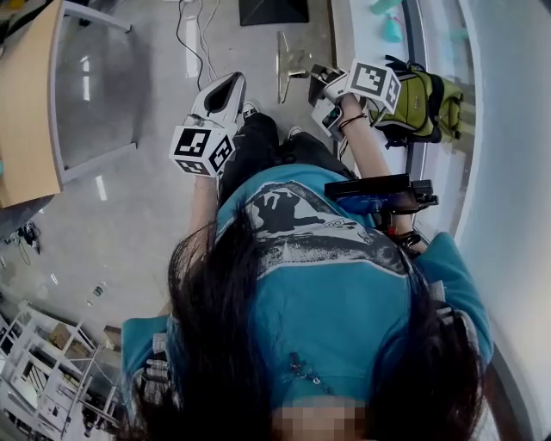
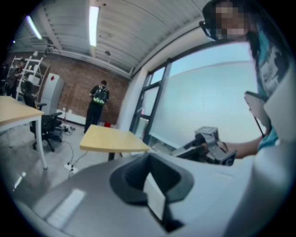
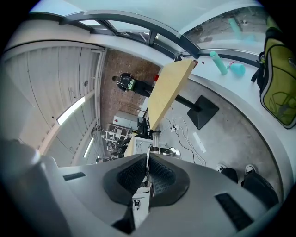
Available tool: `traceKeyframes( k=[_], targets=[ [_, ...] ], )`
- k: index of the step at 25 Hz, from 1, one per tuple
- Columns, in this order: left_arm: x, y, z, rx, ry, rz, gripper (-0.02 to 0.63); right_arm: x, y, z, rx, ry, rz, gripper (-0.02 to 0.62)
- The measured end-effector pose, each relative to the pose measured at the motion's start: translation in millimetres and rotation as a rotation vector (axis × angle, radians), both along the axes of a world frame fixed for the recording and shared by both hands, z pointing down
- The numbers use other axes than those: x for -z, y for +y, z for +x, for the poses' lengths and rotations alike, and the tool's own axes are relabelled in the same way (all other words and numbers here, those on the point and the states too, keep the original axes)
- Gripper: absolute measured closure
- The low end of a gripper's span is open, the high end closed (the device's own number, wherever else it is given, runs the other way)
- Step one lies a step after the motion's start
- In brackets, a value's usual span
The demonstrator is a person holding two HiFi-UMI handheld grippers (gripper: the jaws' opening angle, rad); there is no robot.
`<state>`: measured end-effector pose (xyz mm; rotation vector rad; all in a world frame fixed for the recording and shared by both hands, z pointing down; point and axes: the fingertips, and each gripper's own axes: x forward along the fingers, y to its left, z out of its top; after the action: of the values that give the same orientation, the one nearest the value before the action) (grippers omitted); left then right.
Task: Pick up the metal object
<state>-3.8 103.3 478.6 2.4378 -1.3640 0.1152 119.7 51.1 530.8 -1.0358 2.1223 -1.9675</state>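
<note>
In the head view my right gripper (image 1: 317, 82) is held out in front of the person's body, above the grey floor. It is shut on a thin, shiny metal object (image 1: 289, 62) that sticks out to its left. The right gripper view shows the jaws (image 3: 147, 173) closed on that metal strip (image 3: 147, 164), which stands edge-on between the ribbed pads. My left gripper (image 1: 229, 88) hangs a little to the left of it, held over the floor. Its jaws (image 2: 150, 178) are shut with nothing between them.
A wooden table (image 1: 26, 103) stands at the left and a green backpack (image 1: 426, 103) lies on the white ledge at the right. Cables (image 1: 194, 43) and a black base plate (image 1: 274, 10) are on the floor ahead. A person (image 2: 98, 99) stands far off by a brick wall.
</note>
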Motion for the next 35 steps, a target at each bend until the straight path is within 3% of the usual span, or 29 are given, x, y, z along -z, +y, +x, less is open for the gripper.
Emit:
traceKeyframes(
  k=[8, 35],
  targets=[
    [5.3, 53.5, 18.7, 0.045, -0.015, 0.012, 0.603, 7.9, 42.5, 15.0, 0.036, -0.021, 0.022, 0.571],
    [5.3, 51.2, 10.6, 0.067, -0.003, 0.008, 0.603, 10.6, 42.4, 13.8, 0.043, -0.003, 0.025, 0.571]
  ],
)
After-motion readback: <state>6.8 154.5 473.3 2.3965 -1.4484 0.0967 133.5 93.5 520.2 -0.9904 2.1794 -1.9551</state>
